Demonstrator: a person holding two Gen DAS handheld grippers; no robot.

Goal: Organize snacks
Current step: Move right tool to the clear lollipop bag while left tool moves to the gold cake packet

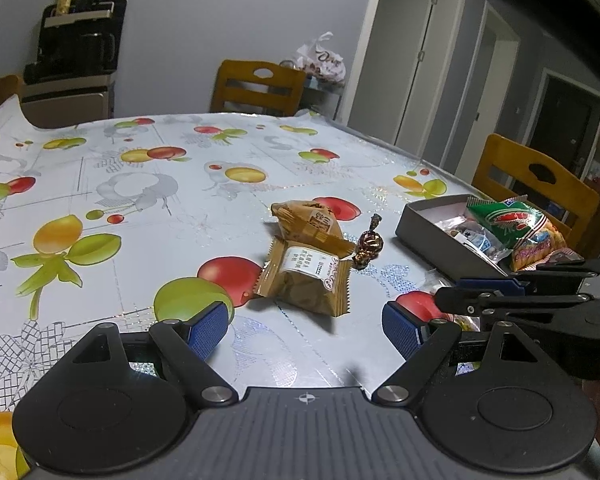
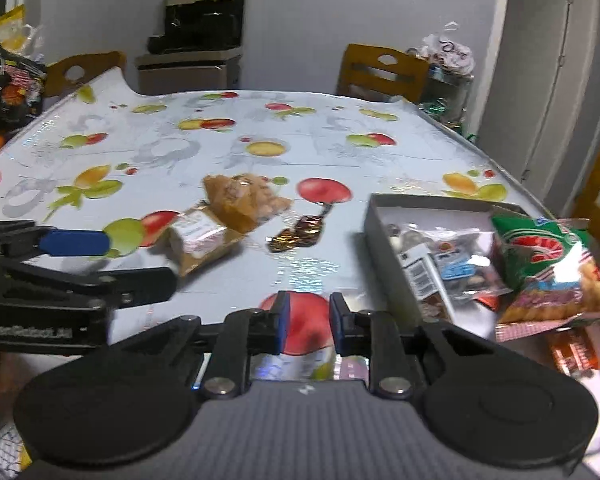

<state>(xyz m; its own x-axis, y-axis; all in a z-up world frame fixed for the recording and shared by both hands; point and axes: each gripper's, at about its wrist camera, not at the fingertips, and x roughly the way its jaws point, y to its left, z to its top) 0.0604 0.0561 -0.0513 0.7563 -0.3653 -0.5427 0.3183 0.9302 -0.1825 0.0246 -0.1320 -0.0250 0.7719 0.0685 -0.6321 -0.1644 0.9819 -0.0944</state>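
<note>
Showing only rightward: perhaps noodle packet.

Table covered by a fruit-print cloth. Lying on it: two brown packets, the near one overlapped by the far one; a foil candy just beside them; a grey box of snacks at the right edge.

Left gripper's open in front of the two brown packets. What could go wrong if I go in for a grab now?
The near packet overlaps the far packet, so the left gripper may drag both. The candy beside them could get knocked away. The box already looks full; the green bag overhangs its edge.
</note>
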